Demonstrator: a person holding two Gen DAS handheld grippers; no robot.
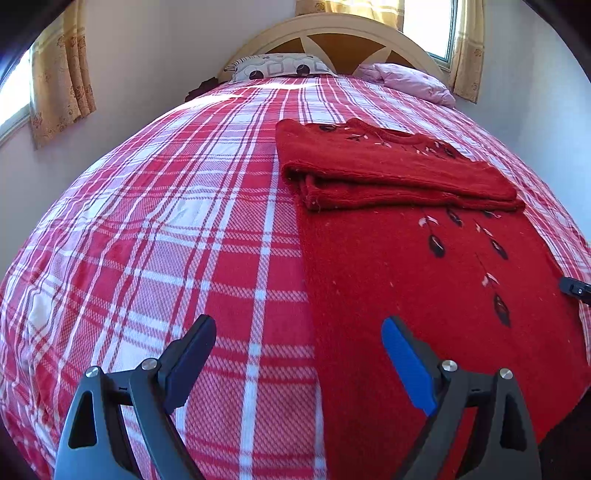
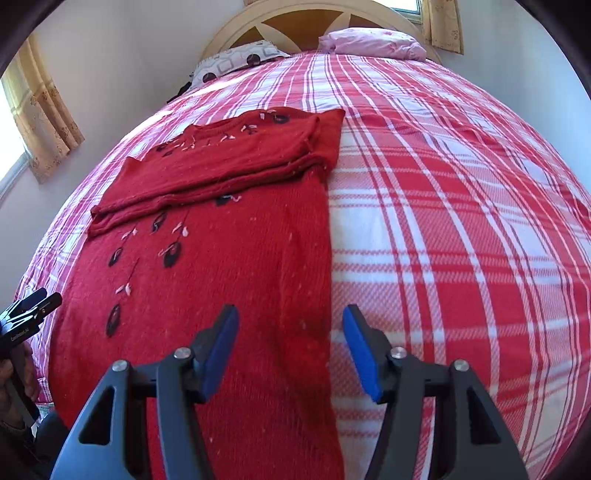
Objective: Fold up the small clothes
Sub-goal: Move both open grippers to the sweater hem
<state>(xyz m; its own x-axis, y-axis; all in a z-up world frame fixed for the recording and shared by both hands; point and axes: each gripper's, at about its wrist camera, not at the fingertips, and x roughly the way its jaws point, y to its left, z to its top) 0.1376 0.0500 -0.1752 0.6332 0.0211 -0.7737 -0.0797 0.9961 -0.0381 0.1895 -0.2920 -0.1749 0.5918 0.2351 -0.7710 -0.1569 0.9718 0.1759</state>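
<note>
The bed [image 1: 166,229] with its plaid cover filled everything ahead of both tools. The red sweater [image 2: 229,280] lay flat on it, far end folded back, right under the fingers. The left gripper [image 1: 299,347] and right gripper [image 2: 290,332] both hung spread, pinching nothing, each straddling one side edge of the sweater.

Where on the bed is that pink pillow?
The pink pillow lies at the head of the bed against the headboard, on the right in both views, beside the patterned pillow.
</note>
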